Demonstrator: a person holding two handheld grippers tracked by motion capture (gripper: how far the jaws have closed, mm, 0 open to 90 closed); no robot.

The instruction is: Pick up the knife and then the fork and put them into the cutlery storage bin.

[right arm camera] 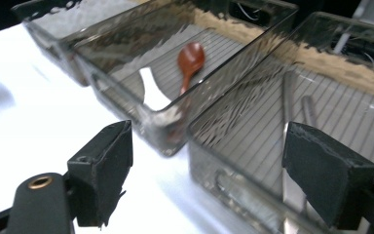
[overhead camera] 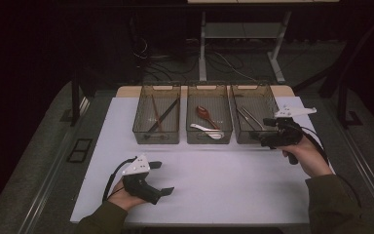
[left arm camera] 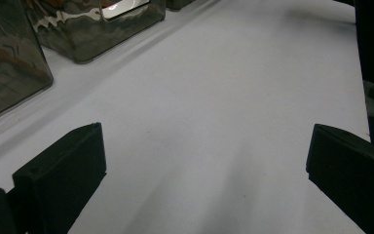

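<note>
White table surface (overhead camera: 214,180): slim metal tongs (overhead camera: 251,118) lie in the right-hand smoked plastic bin (overhead camera: 269,100), arms nearly closed, gripping nothing. Just beside them, the right gripper (overhead camera: 264,131) hovers with jaws open and empty.

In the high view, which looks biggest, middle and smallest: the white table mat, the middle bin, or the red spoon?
Largest to smallest, as they look in the high view:
1. White table mat, by far the biggest.
2. Middle bin, much smaller than the mat.
3. Red spoon, the smallest; it lies inside that bin.
</note>
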